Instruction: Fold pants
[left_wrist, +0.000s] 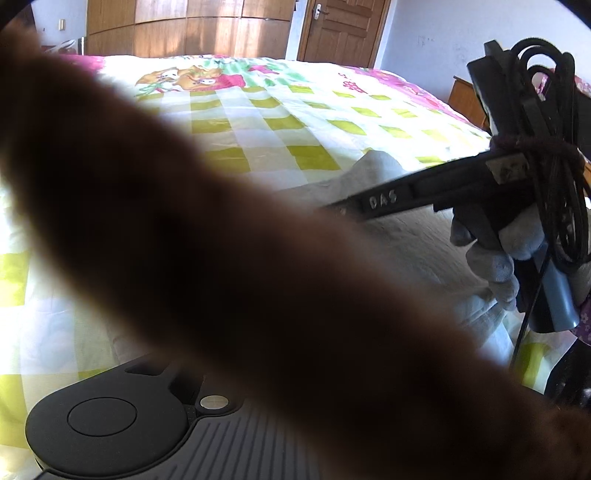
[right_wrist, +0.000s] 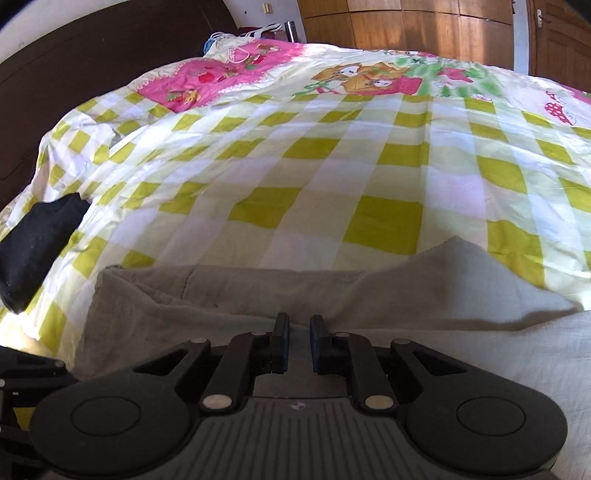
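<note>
**Pants on bed, fold under way, no firm grip confirmed**

The pants (right_wrist: 258, 295), pale beige, lie on the bed (right_wrist: 332, 166) along its near edge, rumpled, one corner peaked up. Your right tool (right_wrist: 298, 341) sits low over the cloth; its jaws stand narrowly apart and nothing shows pinched between them. Your left tool (left_wrist: 229, 380) is mostly hidden behind a blurred brown mass close to the lens, so I cannot tell its state. The step appears to be an early fold, between grasps. Next, I judge you need to pinch an edge with each tool and carry it across evenly. A dark garment (right_wrist: 33, 247) lies well apart.
</note>
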